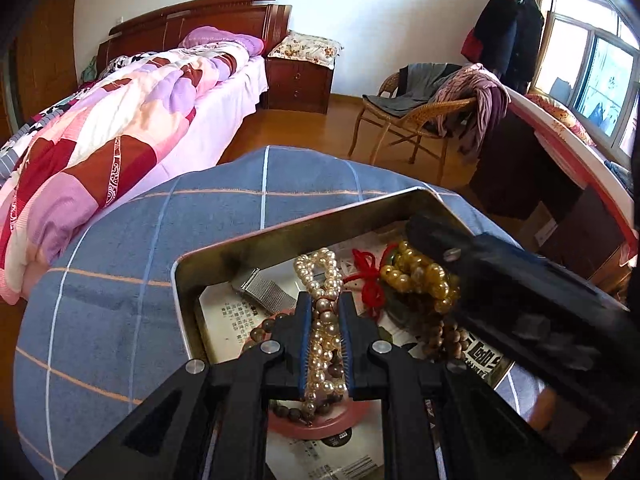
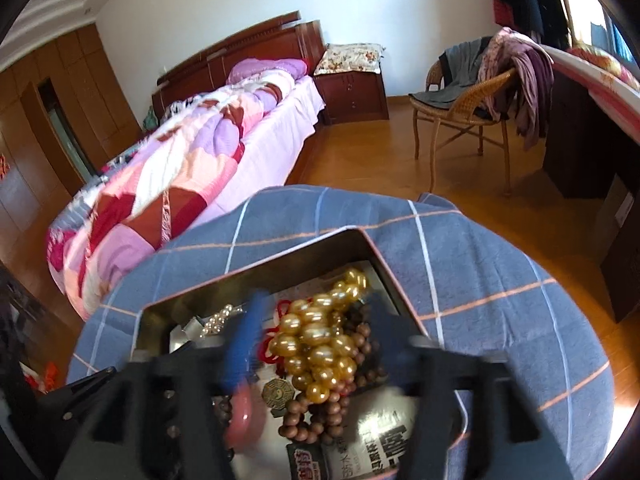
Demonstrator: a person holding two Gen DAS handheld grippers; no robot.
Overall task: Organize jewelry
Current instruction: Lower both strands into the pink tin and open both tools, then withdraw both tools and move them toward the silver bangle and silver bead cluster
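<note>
Black jaws, blue pads [image 1: 305, 322], silver screws [image 1: 270, 346]

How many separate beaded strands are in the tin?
4, perhaps more hidden. White pearl strand between the left tongs; golden pearl strand between the open right tongs; wooden bead strand beneath; dark-bead strand left.

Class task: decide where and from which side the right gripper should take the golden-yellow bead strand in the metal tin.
Grip the golden-yellow bead strand across its heaped middle, coming straight down from above. It lies piled over brown wooden beads, and the metal tin walls block side approaches. The right gripper is open astride it.
</note>
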